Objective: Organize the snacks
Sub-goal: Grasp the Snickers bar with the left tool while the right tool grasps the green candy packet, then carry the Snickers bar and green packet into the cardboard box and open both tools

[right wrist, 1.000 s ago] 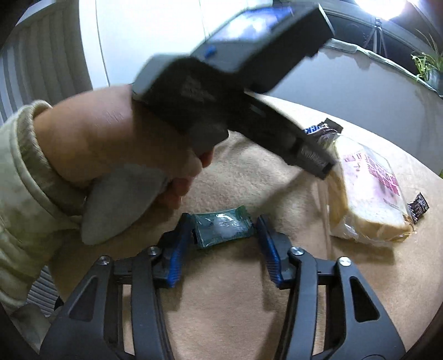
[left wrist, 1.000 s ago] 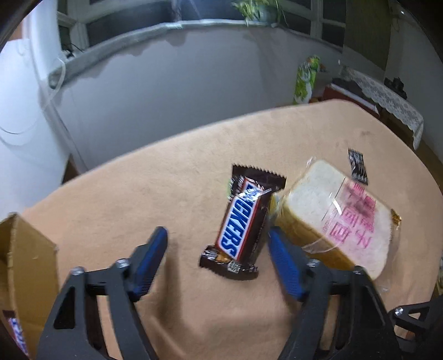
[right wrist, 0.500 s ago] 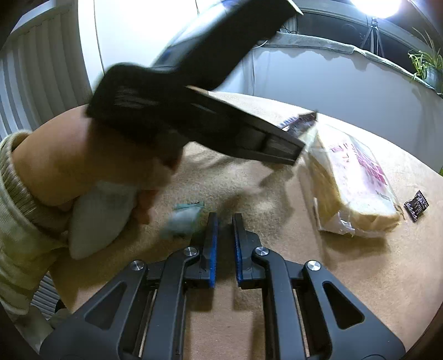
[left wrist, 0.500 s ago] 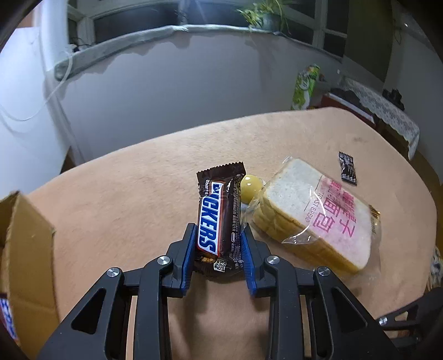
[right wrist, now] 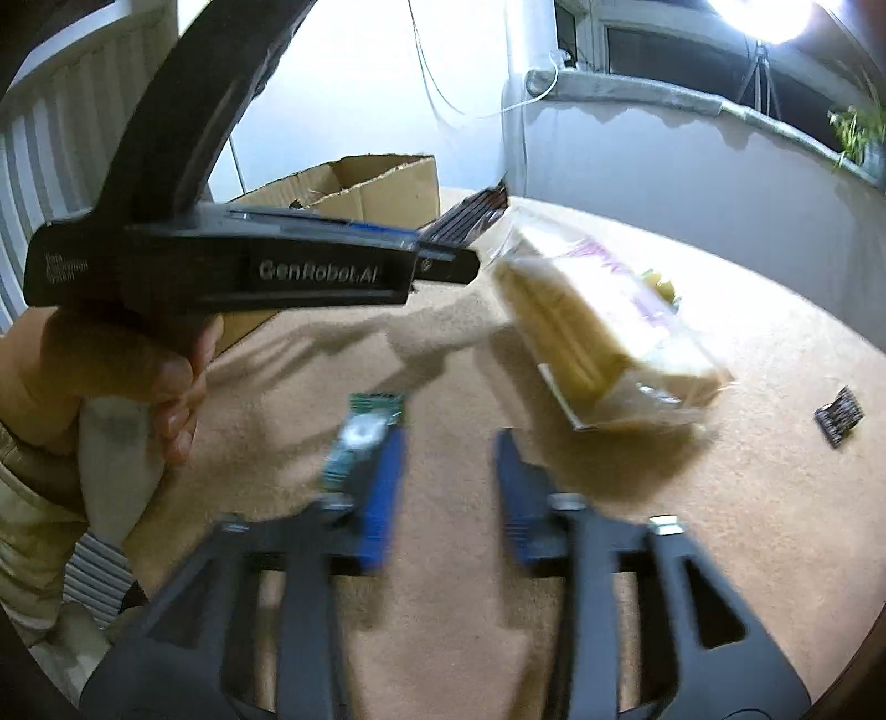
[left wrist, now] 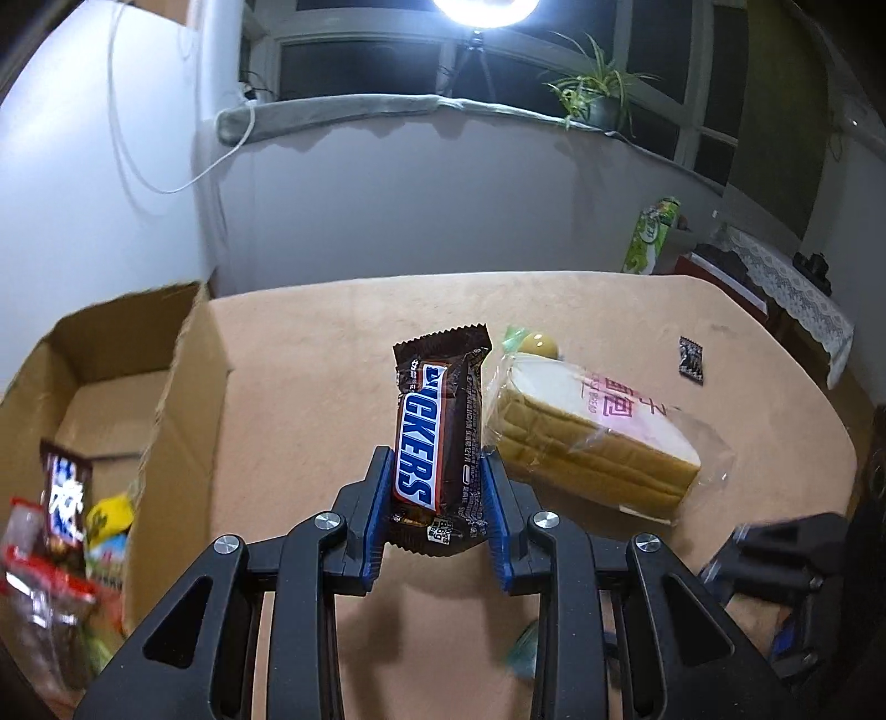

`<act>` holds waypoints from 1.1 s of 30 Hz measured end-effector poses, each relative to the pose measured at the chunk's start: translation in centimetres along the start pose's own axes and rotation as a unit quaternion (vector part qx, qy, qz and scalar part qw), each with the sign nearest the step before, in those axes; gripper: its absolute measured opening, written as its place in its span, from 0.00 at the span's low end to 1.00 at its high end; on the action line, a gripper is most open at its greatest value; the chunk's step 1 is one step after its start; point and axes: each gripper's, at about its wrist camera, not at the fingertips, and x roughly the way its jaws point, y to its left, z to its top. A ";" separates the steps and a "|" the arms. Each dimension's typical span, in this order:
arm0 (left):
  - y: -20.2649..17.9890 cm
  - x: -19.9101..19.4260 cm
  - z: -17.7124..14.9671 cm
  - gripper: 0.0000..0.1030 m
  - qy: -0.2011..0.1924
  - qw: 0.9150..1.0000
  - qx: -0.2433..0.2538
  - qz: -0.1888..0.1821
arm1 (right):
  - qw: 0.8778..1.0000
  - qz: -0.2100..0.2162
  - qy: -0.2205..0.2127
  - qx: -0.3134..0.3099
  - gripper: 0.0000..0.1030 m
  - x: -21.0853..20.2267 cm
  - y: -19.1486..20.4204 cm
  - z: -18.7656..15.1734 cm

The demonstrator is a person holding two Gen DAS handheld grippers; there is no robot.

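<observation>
The left gripper (left wrist: 434, 501) is clamped on the Snickers bar (left wrist: 437, 437), held upright above the table (left wrist: 310, 387) right of the cardboard box (left wrist: 188, 387), presumably its destination, while the right gripper (right wrist: 446, 487) hangs released beside a green packet (right wrist: 362, 437).

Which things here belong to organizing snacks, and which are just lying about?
Job:
Snickers in left gripper
box
bread
green packet
black packet
right gripper, open

Lying about:
plant
lamp
cable
</observation>
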 end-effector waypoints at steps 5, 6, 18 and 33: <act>0.2 0.0 -1.1 0.28 0.006 1.000 -0.010 -0.008 | 1.000 0.010 0.018 -0.016 0.49 0.8 2.2 0.4; 0.3 -0.1 -1.3 0.28 0.006 1.000 -0.013 -0.009 | 1.000 0.012 0.018 -0.018 0.49 0.9 2.7 0.6; 1.2 -1.3 -2.8 0.28 0.005 0.999 -0.033 -0.002 | 1.000 0.013 0.007 -0.010 0.25 0.3 1.8 -0.2; 0.7 -7.4 -2.8 0.28 -0.072 0.996 -0.050 0.010 | 0.997 -0.013 -0.069 0.039 0.25 -4.4 -1.8 1.4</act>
